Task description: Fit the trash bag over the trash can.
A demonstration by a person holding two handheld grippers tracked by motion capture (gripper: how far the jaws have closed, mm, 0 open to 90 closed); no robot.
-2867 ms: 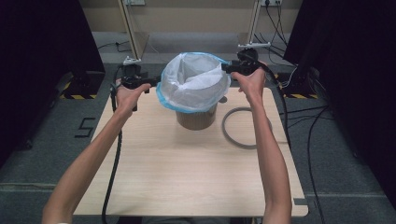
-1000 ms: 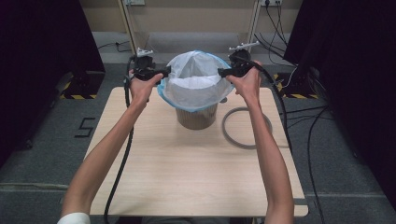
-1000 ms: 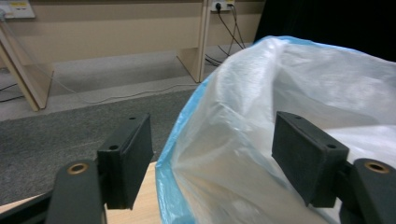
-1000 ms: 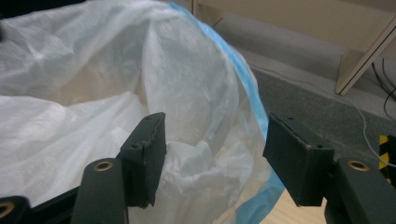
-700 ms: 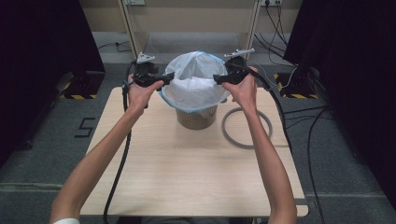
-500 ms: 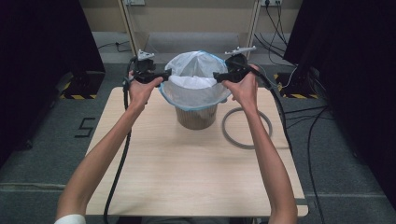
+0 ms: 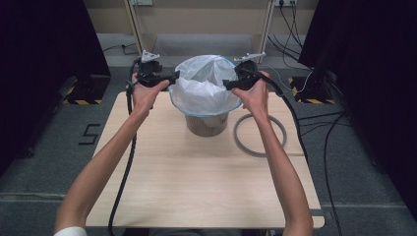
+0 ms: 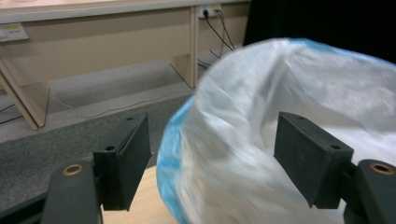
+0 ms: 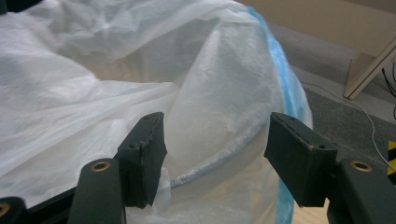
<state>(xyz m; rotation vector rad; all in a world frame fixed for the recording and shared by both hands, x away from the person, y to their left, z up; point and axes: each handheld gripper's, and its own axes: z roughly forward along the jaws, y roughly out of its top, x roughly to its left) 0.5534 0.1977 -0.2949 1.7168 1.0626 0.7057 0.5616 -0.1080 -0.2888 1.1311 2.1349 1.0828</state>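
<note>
Now both my claws, left [image 8: 212,163] and right [image 9: 215,156], gape open astride the bag's [image 7: 206,91] blue rim; clamping carelessly could rip the film or tip the bin [image 7: 206,124].

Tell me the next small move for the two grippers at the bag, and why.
Probably shut both on the bag's rim. The left gripper and right gripper each stand open astride the white bag's blue-edged rim, one finger inside, one outside, nothing pinched yet, so neither can pull it over the bin.

Grey ring [image 7: 259,136] on wooden table [image 7: 196,182]
</note>
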